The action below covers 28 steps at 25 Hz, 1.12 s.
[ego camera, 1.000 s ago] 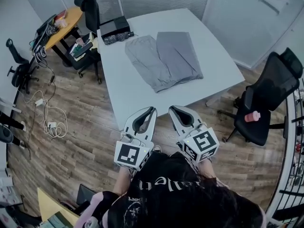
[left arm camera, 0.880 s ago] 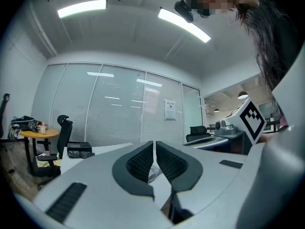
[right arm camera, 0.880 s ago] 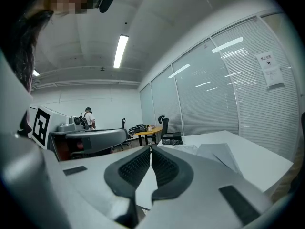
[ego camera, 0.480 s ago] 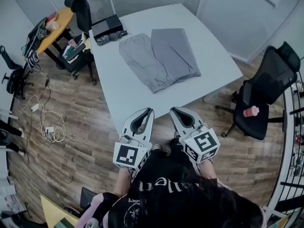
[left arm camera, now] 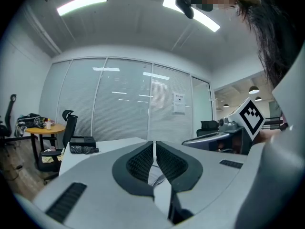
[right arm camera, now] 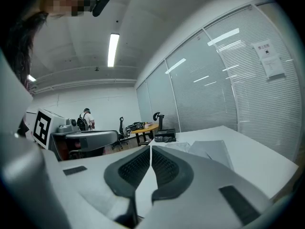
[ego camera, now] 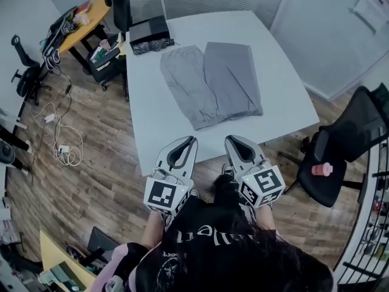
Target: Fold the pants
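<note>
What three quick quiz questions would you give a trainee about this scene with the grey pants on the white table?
1. True or false: the grey fabric pants lie flat on the white rectangular table, touched by neither the left gripper nor the right gripper.
2. The left gripper's jaws are: A) wide open; B) shut on nothing; C) shut on the pants.
3. What colour is the small object on the seat of the black office chair at the right of the head view?

Key: 1 true; 2 B; 3 pink.
</note>
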### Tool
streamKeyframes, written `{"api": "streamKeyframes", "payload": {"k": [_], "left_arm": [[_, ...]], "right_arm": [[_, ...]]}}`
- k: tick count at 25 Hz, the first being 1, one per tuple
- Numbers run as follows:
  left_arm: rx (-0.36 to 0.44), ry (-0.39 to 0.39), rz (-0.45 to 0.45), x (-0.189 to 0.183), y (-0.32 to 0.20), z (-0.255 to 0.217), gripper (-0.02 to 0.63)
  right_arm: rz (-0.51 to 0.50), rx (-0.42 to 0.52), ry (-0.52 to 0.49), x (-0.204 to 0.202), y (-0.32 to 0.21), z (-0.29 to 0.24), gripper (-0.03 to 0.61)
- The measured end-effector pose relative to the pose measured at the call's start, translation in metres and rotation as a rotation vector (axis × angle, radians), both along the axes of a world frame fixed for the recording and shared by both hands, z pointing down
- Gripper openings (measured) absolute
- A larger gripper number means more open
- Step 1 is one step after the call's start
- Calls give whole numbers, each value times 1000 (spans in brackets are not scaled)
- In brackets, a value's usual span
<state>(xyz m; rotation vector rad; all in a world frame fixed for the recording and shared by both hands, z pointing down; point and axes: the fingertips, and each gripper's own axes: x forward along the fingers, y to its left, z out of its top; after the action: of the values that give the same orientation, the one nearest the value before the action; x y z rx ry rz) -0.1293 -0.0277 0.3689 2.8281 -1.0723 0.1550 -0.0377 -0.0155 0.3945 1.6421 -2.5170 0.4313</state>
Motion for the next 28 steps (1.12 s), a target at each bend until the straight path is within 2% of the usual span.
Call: {"api": "streamKeyframes", "payload": {"k": [9, 18, 23, 28], "left_arm": [[-25, -37, -137, 66, -46, 6, 35], [-47, -63, -248, 117, -63, 13, 35], [-69, -87, -300, 129, -66, 22, 36], [-116, -107, -350, 123, -64, 36, 37]], "right_arm": [[-118, -24, -35, 74, -59, 7, 26], [-196, -45, -55, 135, -84, 23, 26], [-223, -69, -59, 164, -94, 42, 28], [-224, -119, -62, 181, -103, 76, 28]]}}
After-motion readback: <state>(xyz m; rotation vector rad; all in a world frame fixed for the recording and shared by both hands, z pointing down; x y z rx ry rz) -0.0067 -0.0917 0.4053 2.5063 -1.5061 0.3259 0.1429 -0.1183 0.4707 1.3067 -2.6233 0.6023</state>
